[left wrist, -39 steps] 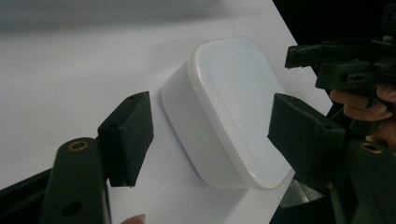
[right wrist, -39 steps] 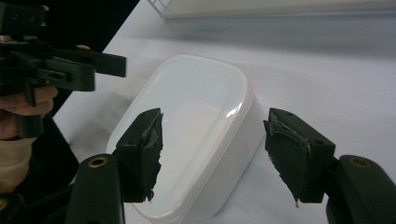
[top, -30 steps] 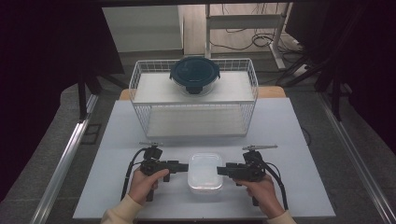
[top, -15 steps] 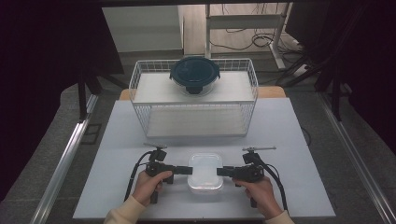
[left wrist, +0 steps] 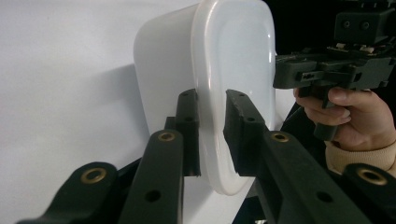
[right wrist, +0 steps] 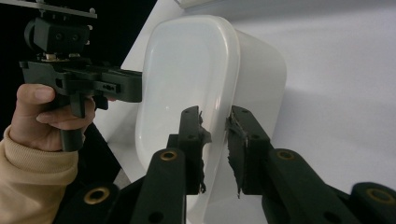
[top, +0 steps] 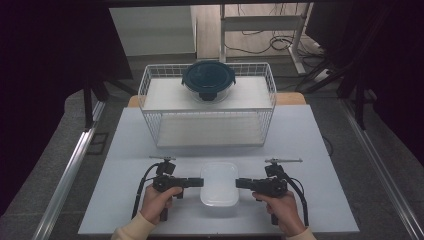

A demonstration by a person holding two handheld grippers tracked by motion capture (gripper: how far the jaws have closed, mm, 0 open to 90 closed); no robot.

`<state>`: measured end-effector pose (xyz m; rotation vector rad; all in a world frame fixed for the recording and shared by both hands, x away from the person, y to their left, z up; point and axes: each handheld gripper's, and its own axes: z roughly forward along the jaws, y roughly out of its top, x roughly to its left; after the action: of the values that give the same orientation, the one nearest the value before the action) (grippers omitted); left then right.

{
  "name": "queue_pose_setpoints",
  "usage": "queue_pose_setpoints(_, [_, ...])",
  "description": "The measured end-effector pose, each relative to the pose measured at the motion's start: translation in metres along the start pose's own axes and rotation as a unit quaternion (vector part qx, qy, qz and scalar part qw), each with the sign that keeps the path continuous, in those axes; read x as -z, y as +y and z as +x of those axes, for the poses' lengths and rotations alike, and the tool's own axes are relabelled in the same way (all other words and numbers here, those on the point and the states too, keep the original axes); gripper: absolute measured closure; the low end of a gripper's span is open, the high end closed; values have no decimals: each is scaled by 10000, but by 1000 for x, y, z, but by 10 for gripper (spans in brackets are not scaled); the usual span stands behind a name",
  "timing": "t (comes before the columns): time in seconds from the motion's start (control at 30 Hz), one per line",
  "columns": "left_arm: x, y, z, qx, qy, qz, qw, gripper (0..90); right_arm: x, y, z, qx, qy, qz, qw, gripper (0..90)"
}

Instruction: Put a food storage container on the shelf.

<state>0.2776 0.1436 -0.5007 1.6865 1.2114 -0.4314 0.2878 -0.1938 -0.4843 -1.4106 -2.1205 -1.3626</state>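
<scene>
A white lidded plastic container (top: 219,184) (left wrist: 233,70) (right wrist: 187,84) lies on the table near the front edge, between the person's two hands. My left gripper (top: 200,182) (left wrist: 211,100) reaches its left side and has just been closing; its pads now pinch the lid's rim. At the opposite side my right gripper (top: 239,183) (right wrist: 215,116) has also just been closing, and its worn pads clamp the rim there. Each gripper view shows the other gripper across the container: the right one (left wrist: 280,77) and the left one (right wrist: 137,86).
A white wire basket (top: 210,127) stands at the back of the white table (top: 310,150). On top of it rests a round glass container with a dark lid (top: 208,80). The table's front edge runs just below the hands.
Both grippers slid inward to the container's sides, and their jaws narrowed onto its rim. The container stayed where it was.
</scene>
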Motion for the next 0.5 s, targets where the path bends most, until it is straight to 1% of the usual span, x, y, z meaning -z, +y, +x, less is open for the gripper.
queue_pose_setpoints(0.07, [2, 0, -2, -83, -31, -59, 9999, 800, 2, 0, 1, 56, -13, -25, 10000, 789])
queue_pose_setpoints(0.1, [2, 0, -4, -147, 12, -65, 9999, 799, 3, 0, 1, 78, -25, -51, 10000, 792])
queue_pose_setpoints(0.13, [2, 0, -4, -147, 12, -65, 9999, 800, 3, 0, 2, 104, -37, -50, 9999, 793])
queue_pose_setpoints(0.17, [3, -1, -7, -207, 102, -67, 9997, 800, 2, 0, 2, 120, -46, -46, 9999, 793])
queue_pose_setpoints(0.2, [4, -1, -7, -223, 117, -67, 9997, 800, 2, 0, 2, 130, -47, -57, 9999, 793])
queue_pose_setpoints(0.27, [5, -1, -7, -226, 112, -84, 9996, 800, 2, 0, 3, 159, -3, -68, 9999, 795])
queue_pose_setpoints(0.37, [8, 0, -10, -285, 97, -140, 9994, 799, 5, 1, 7, 226, 33, -97, 9997, 797])
queue_pose_setpoints(0.5, [15, 2, -16, -413, 80, -198, 9989, 797, 9, 3, 13, 350, 110, -186, 9992, 799])
